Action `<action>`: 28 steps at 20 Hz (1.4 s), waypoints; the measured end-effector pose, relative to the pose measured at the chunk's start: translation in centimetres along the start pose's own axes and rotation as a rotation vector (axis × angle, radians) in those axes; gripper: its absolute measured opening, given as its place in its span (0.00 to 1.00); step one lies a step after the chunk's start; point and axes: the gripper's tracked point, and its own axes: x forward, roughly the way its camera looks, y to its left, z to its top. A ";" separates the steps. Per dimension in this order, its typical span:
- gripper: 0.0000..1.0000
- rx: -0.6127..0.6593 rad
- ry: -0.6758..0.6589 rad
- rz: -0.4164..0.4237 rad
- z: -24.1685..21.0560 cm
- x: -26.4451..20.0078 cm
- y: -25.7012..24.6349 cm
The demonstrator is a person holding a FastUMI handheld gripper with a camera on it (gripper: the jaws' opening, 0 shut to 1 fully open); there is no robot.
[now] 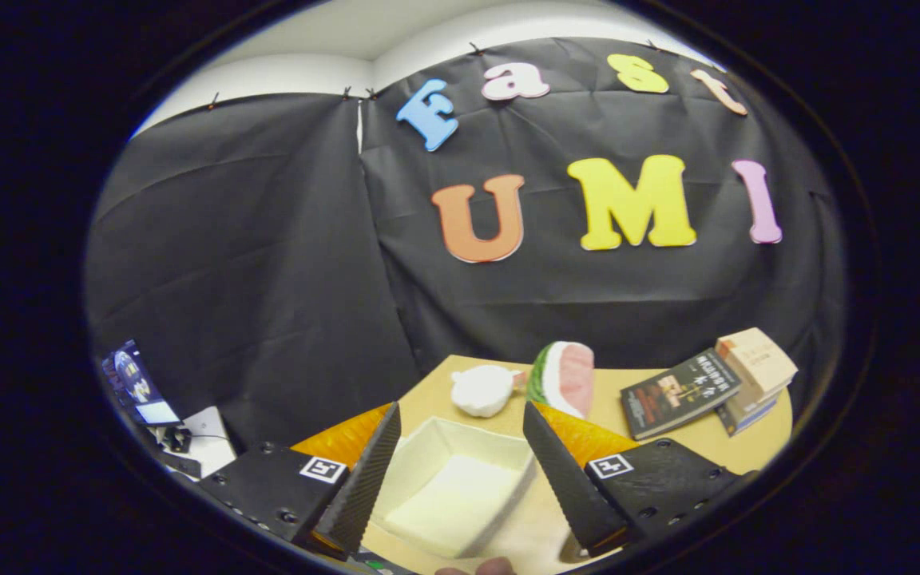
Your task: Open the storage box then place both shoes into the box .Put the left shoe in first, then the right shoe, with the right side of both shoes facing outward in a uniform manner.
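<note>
A white, open-topped storage box [454, 489] lies on the tan table [747, 447], seen between my two fingers. Its inside looks bare. My gripper [460, 423] is open, held above the box, with one finger to the box's left and the other to its right; nothing is held. A person's fingertips [480, 568] peek in just below the box.
Beyond the box sit a white plush toy [482, 389] and a watermelon-slice toy [565, 377]. Farther right lie a dark book [679, 393] and a stack of books [755, 374]. Left of the table, a screen [131, 382] stands on a lower white surface.
</note>
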 end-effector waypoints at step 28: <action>0.71 0.233 0.594 -0.198 -28.0 -0.1 -17.9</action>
